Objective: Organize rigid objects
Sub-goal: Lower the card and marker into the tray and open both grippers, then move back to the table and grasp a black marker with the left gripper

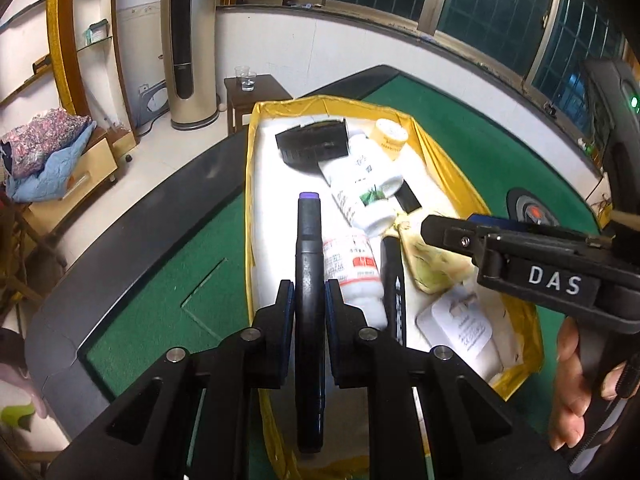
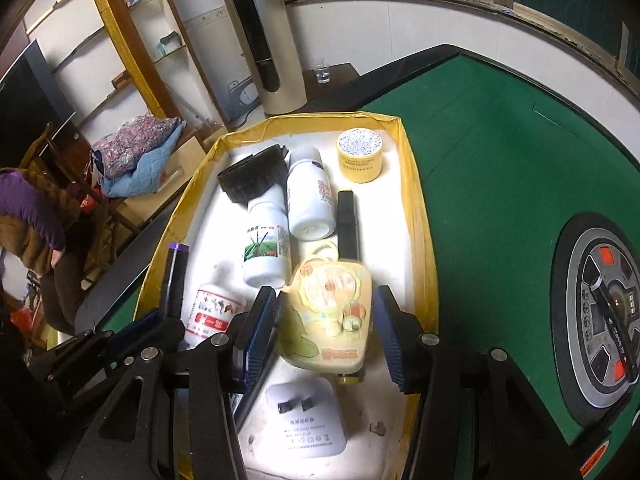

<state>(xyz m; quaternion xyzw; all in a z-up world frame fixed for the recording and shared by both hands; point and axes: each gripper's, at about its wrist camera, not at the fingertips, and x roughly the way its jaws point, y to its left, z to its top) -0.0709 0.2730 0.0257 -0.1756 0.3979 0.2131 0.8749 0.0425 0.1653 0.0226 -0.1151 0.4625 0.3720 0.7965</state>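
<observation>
My left gripper (image 1: 308, 294) is shut on a black marker with a purple cap (image 1: 307, 248), held over the near left part of a yellow-rimmed white tray (image 1: 250, 184); the marker also shows in the right wrist view (image 2: 173, 276). My right gripper (image 2: 324, 332) is open, its pads either side of a cream cartoon-printed object (image 2: 328, 320) that lies in the tray (image 2: 416, 216). The tray also holds white bottles (image 2: 310, 196), a yellow jar (image 2: 359, 156), a black brush-like piece (image 2: 254, 178), a black bar (image 2: 347, 224) and a white plug adapter (image 2: 306, 424).
The tray sits on a green felt mahjong table (image 2: 500, 152) with a black border and a round control panel (image 2: 604, 320) in its middle. Beyond the table are a tower fan (image 1: 186, 48), a small dark side table with a glass (image 1: 248, 80) and folded cloth (image 1: 44, 152).
</observation>
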